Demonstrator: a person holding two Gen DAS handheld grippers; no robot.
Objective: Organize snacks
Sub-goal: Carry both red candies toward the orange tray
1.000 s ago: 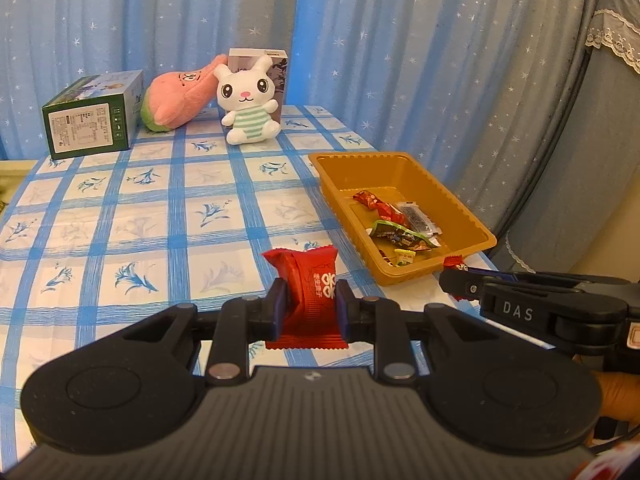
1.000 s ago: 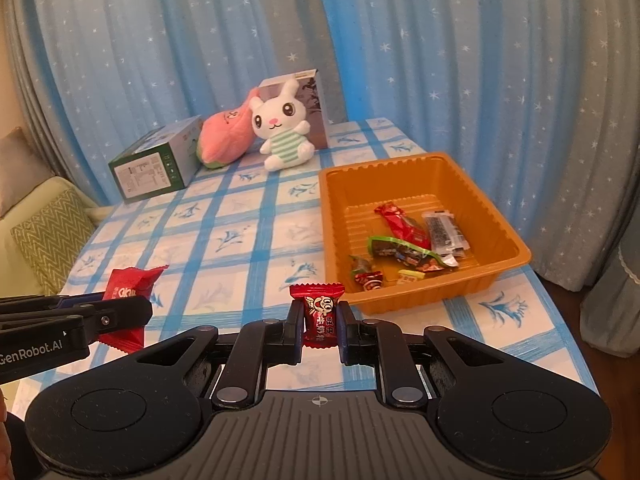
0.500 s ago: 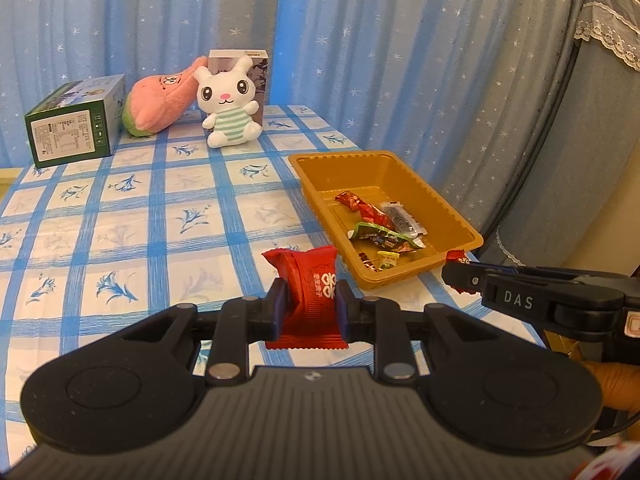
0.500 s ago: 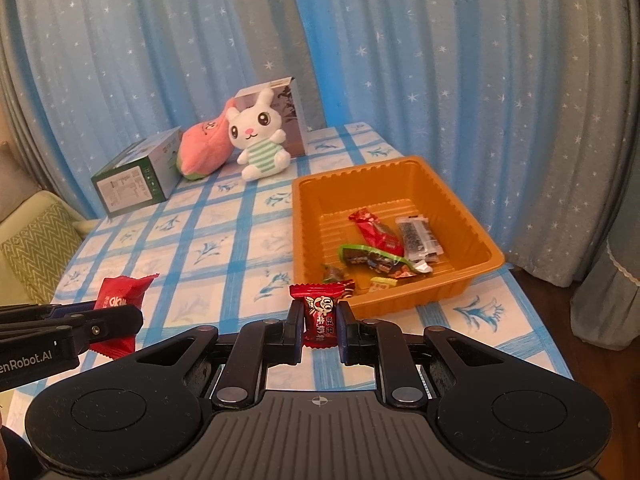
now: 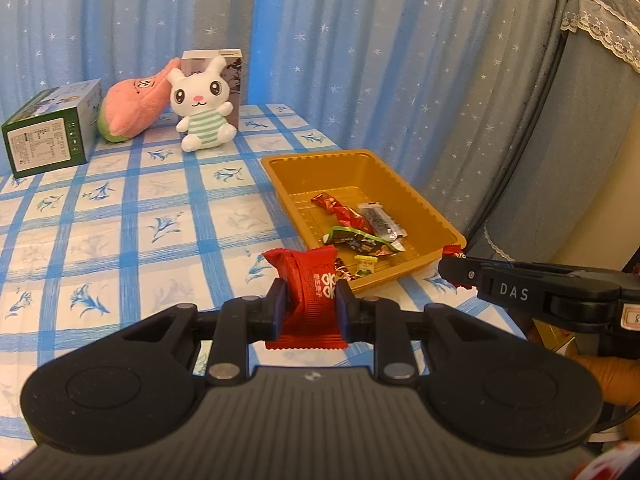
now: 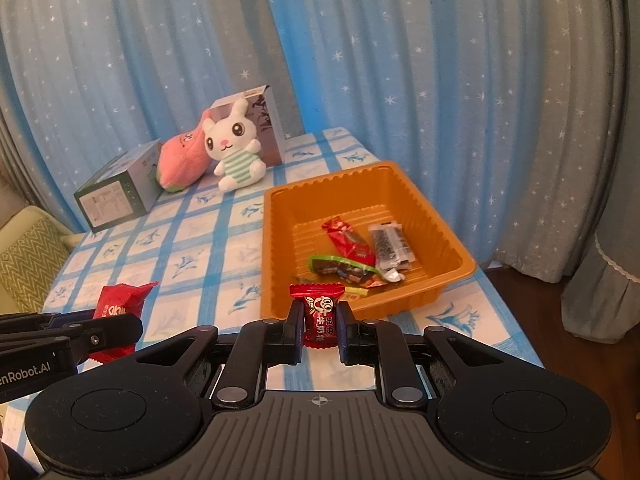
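While both grippers carry snacks short of tray (image 6: 460, 252), step is transport. Left gripper (image 5: 310, 308) jaws clamped on red pack (image 5: 312, 292); right gripper (image 6: 319, 326) jaws clamped on candy (image 6: 319, 314). Next: move over tray, release among wrappers (image 6: 352, 252).

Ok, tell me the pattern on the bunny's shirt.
Green and white stripes on the bunny; clearest in the left wrist view.

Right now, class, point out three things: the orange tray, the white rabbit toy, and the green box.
orange tray (image 6: 456, 258), right wrist view, right wall.
white rabbit toy (image 6: 236, 160), right wrist view, striped belly.
green box (image 5: 44, 148), left wrist view, label face.
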